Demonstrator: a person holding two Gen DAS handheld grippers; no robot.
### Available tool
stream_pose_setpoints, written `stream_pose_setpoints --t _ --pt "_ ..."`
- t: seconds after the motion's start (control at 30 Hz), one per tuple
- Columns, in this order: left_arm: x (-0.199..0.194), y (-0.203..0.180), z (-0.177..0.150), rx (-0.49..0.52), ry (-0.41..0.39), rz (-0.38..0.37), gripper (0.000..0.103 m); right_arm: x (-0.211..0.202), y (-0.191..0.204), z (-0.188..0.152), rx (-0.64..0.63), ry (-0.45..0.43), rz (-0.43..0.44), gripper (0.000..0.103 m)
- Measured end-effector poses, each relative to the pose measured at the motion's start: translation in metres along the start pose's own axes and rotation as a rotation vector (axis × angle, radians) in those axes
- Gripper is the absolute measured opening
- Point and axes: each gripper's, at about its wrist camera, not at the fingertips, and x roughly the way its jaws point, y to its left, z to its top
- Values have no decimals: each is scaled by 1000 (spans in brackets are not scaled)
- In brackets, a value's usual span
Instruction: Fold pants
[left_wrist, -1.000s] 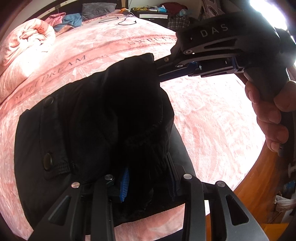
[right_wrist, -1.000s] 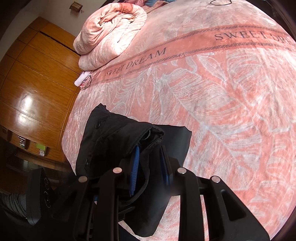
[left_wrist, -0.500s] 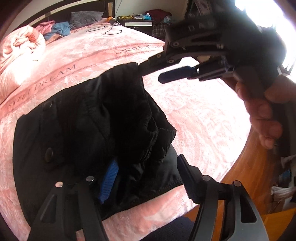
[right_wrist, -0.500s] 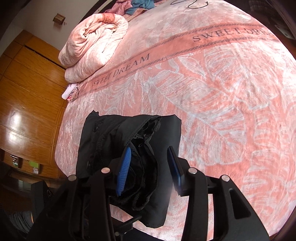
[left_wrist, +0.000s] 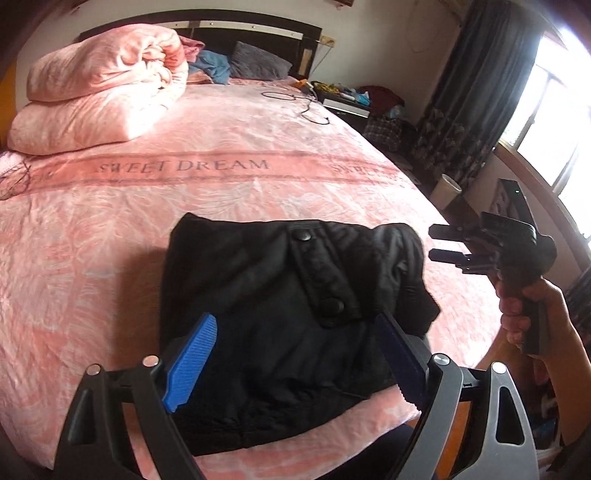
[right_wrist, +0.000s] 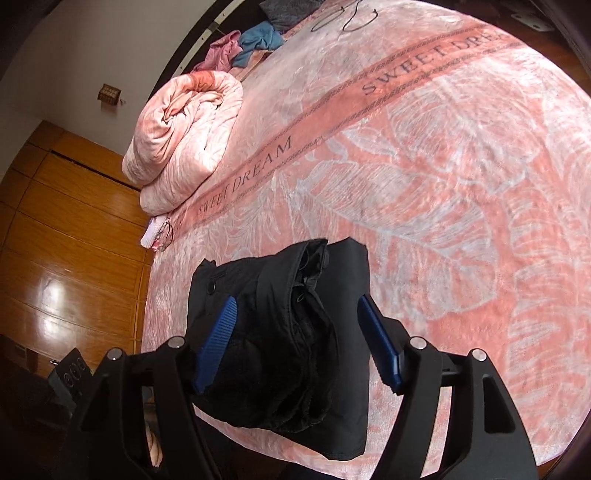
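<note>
Pants (left_wrist: 288, 317): black, folded into a thick squarish bundle; snap-button flap on top, bunched layers at one side
Place: on the pink bedspread (left_wrist: 229, 206), near its foot edge, well apart from the rolled quilt (left_wrist: 99, 92)
Left gripper (left_wrist: 295, 354): spread wide above the pants, holding nothing
Right gripper (right_wrist: 299, 343): spread wide, holding nothing

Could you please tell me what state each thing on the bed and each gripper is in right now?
Pants: folded into a compact bundle, lying flat on the bed, released.
Left gripper: open, above the pants, holding nothing.
Right gripper: open, empty, clear of the pants.
Quilt: rolled up, near the headboard.
Cable: loose, lying on the bedspread.
</note>
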Motion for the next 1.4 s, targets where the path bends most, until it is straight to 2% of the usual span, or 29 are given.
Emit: stream_pose_setpoints --t 0.03,0.1,0.13,0.17,0.23,0.3,0.33,0.4,0.43,0.47,0.53,0.63,0.7,0.73,0.77,0.83,0.97,1.07,1.13,1.23,1.27,1.4 --pt "5 8 0 -11 11 13 88 7 4 -1 -16 5 -10 66" --pt "16 21 -3 -33 29 43 88 22 3 1 -28 23 -19 18" --pt "26 27 -5 -38 53 69 88 26 -4 1 -5 22 -35 5" --pt "35 34 -6 -40 78 98 88 30 -16 1 27 17 -50 3" --pt "50 42 -10 -55 114 137 88 41 -38 -6 80 36 -58 3" --pt "50 44 -20 -76 126 132 88 41 -45 -14 94 31 -50 4" --pt "49 45 -22 -81 129 135 88 36 -44 -17 101 20 -35 6" --pt "44 48 -22 -82 123 145 88 15 -41 -24 115 -23 -19 19" --pt "39 49 -23 -86 113 145 88 4 -39 -31 118 -43 -26 34" --pt "34 50 -21 -90 104 142 88 -6 -37 -40 126 -56 -18 54" --pt "26 53 -22 -102 84 136 88 -16 -34 -60 146 -66 9 73" --pt "28 57 -26 -117 101 134 88 -12 -26 -79 147 -57 40 74" --pt "34 57 -27 -119 119 134 88 4 -22 -85 133 -19 -20 73" --pt "36 57 -28 -120 124 138 88 11 -21 -88 131 0 -14 48" --pt "37 57 -28 -121 124 141 88 13 -21 -89 141 6 -13 29" --pt "42 60 -27 -131 137 143 88 4 -21 -90 156 -23 3 23" --pt "57 66 -27 -164 174 134 90 9 -45 -100 234 -26 -5 22" --pt "62 67 -27 -177 189 132 90 15 -59 -105 252 -37 16 25" --pt "54 67 -24 -172 182 144 88 4 -53 -107 234 -45 21 28" --pt "27 70 -16 -168 98 139 89 -30 -28 -96 133 -134 -82 27" --pt "22 70 -15 -167 80 137 89 -36 -17 -86 99 -159 -74 27" --pt "15 65 -17 -169 70 91 89 -9 16 -41 2 -128 -53 27"
